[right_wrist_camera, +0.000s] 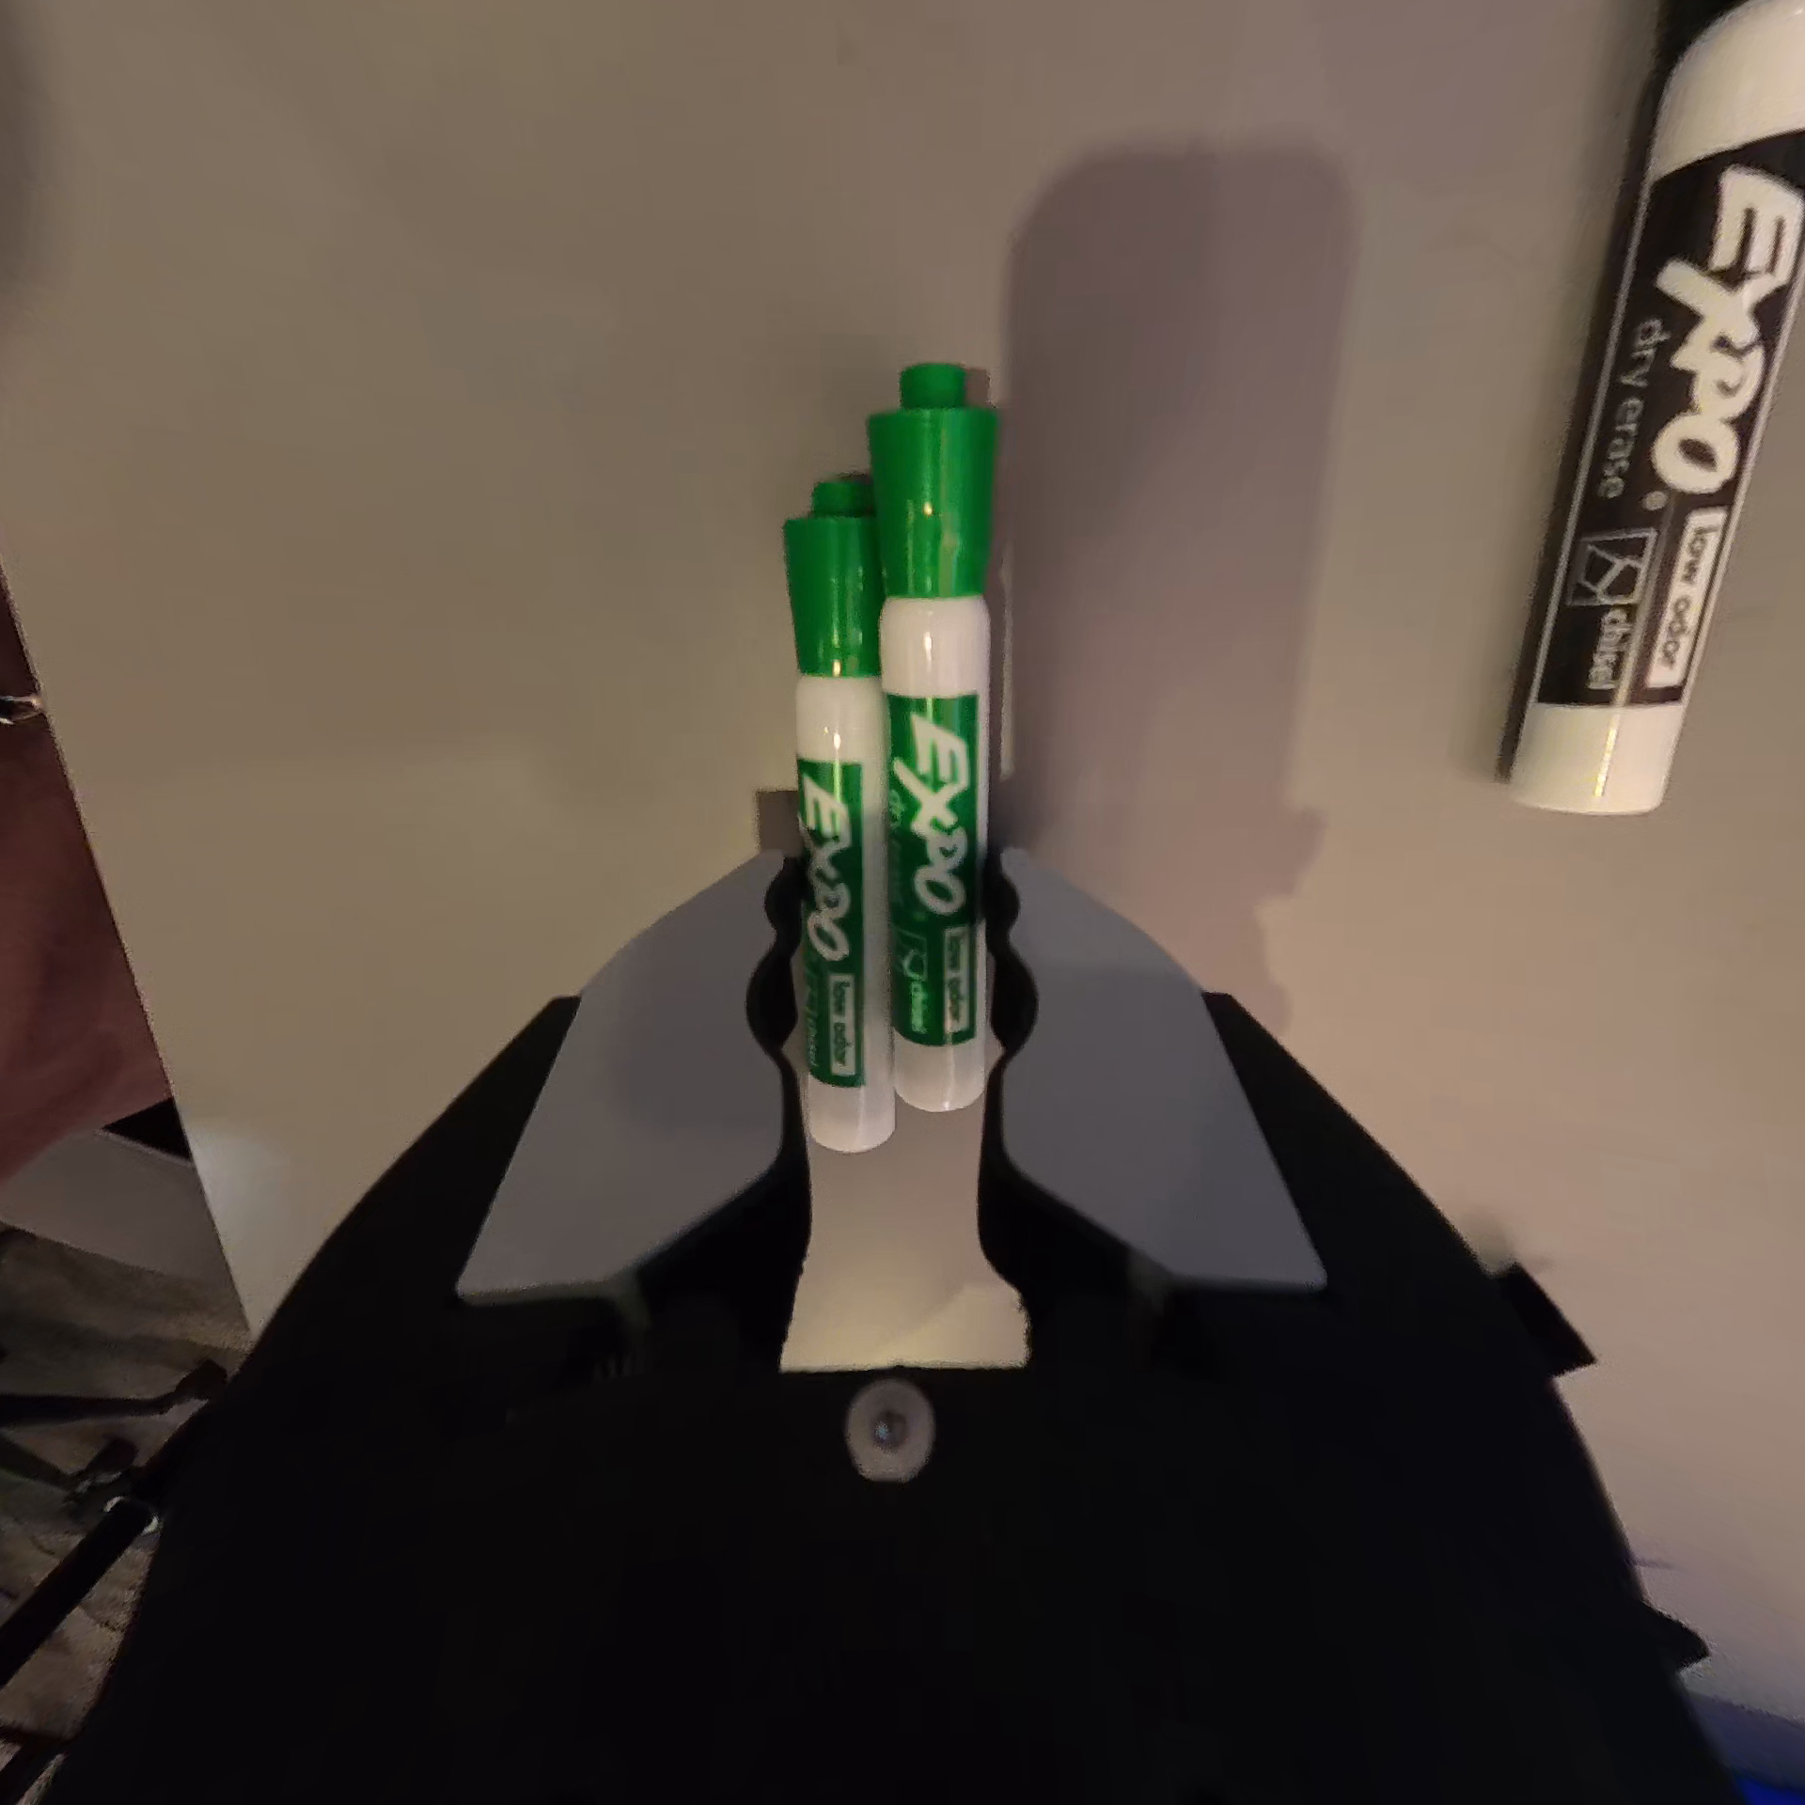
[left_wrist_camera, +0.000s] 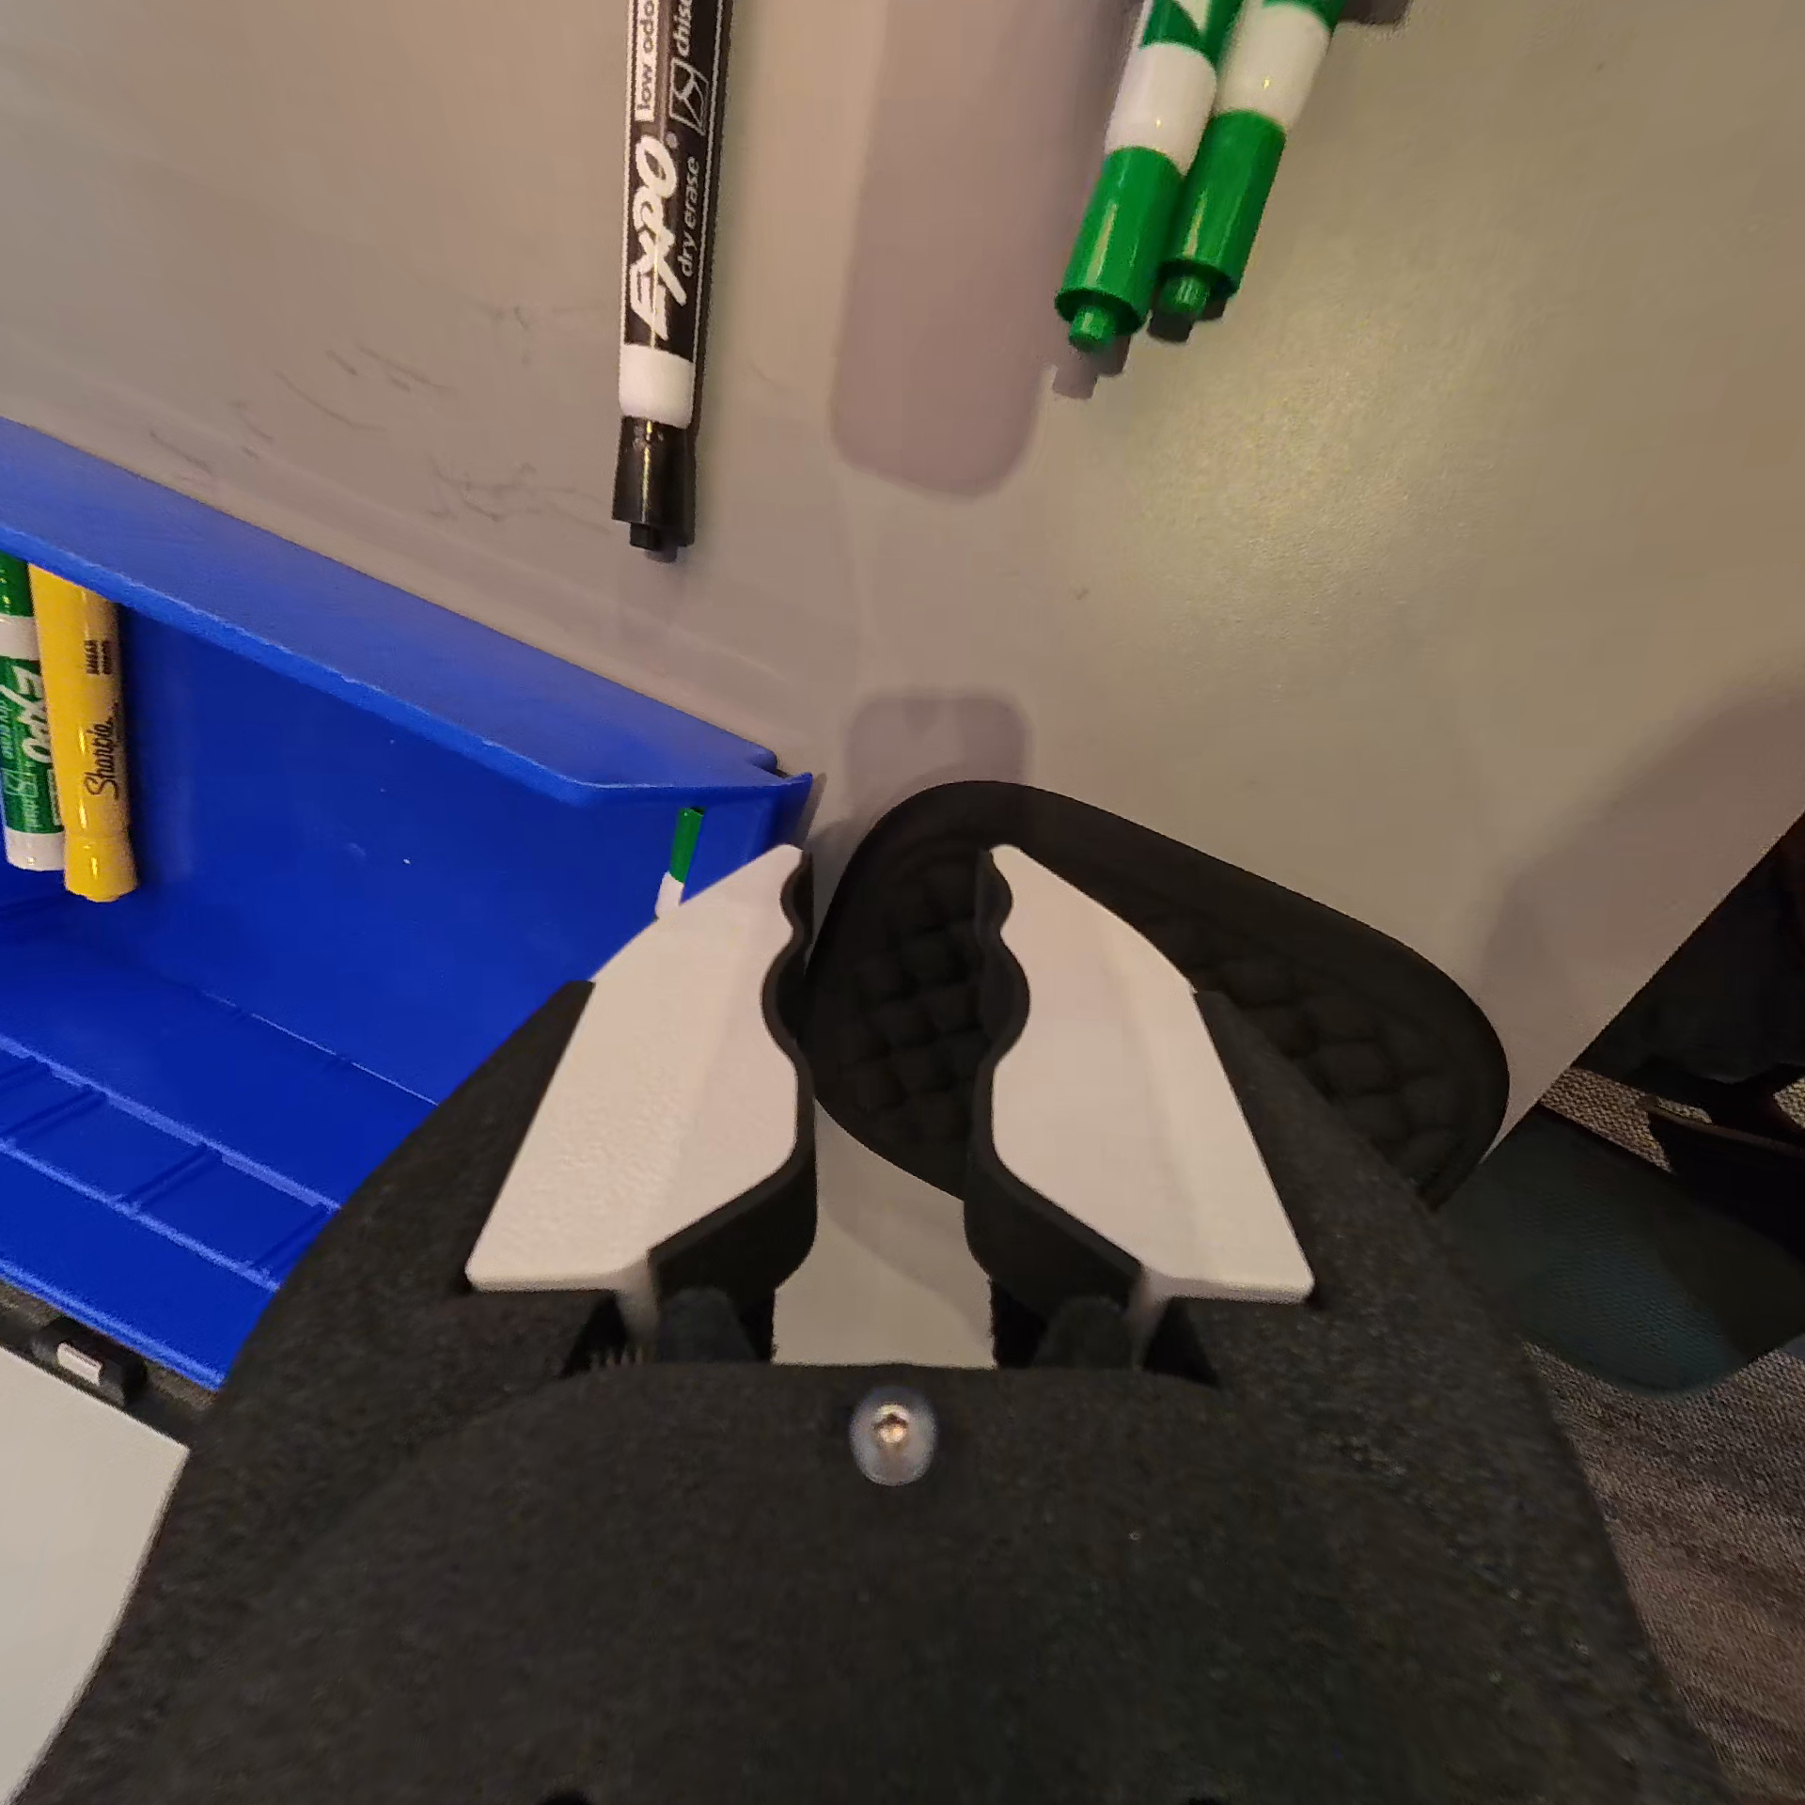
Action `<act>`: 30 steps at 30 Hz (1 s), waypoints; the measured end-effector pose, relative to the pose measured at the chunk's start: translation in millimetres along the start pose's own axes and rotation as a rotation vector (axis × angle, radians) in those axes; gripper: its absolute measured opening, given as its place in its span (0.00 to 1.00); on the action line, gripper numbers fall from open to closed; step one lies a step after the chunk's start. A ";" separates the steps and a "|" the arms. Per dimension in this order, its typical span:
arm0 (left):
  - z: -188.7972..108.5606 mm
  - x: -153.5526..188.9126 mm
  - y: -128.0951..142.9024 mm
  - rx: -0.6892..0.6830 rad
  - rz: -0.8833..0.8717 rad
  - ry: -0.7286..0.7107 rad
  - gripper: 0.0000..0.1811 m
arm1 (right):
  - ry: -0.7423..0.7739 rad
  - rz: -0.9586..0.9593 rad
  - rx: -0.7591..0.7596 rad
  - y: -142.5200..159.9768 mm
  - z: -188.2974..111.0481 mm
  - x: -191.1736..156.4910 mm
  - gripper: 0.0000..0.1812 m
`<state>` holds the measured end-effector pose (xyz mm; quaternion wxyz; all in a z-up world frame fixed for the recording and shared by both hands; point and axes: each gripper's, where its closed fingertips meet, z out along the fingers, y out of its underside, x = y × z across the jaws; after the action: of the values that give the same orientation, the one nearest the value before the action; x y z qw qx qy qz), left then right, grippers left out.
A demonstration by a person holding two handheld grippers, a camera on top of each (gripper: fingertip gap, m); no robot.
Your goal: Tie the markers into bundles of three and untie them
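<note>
Right gripper [right_wrist_camera: 894,938] clamps two green markers [right_wrist_camera: 938,781]; left gripper [left_wrist_camera: 894,928] gapes over black band [left_wrist_camera: 1172,938]

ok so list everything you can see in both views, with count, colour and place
green markers: two, green and white, side by side between the right gripper's fingers
black marker: one, black and white, loose on the table
blue bin: one, left of the left gripper
markers in bin: at least two, one yellow, one green, at its far wall
black strap: one, textured, looped around the left gripper's right finger
table: one, pale grey
left hand-held gripper: one, black with grey fingers, partly open
right hand-held gripper: one, straddling the green markers
</note>
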<state>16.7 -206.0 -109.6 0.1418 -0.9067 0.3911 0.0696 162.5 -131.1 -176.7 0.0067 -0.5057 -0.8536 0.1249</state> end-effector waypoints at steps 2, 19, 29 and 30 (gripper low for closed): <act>1.3 0.5 1.8 -0.009 0.003 0.001 0.18 | -0.008 -0.001 0.003 0.6 0.1 0.6 0.22; 19.1 29.5 -33.0 0.123 -0.012 0.065 0.16 | -0.274 0.042 0.050 -1.2 -2.1 -3.1 0.12; 51.7 44.1 -87.3 0.265 -0.031 -0.006 0.18 | -0.167 0.077 0.095 -6.1 0.9 -5.7 0.11; 54.1 44.3 -87.5 0.264 -0.033 0.003 0.18 | -0.121 0.060 0.086 -5.9 1.4 -5.5 0.11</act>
<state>110.0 -162.6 -153.7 0.2604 -0.8866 0.3820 0.0136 159.9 -138.8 -176.2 -0.0270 -0.5219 -0.8307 0.1921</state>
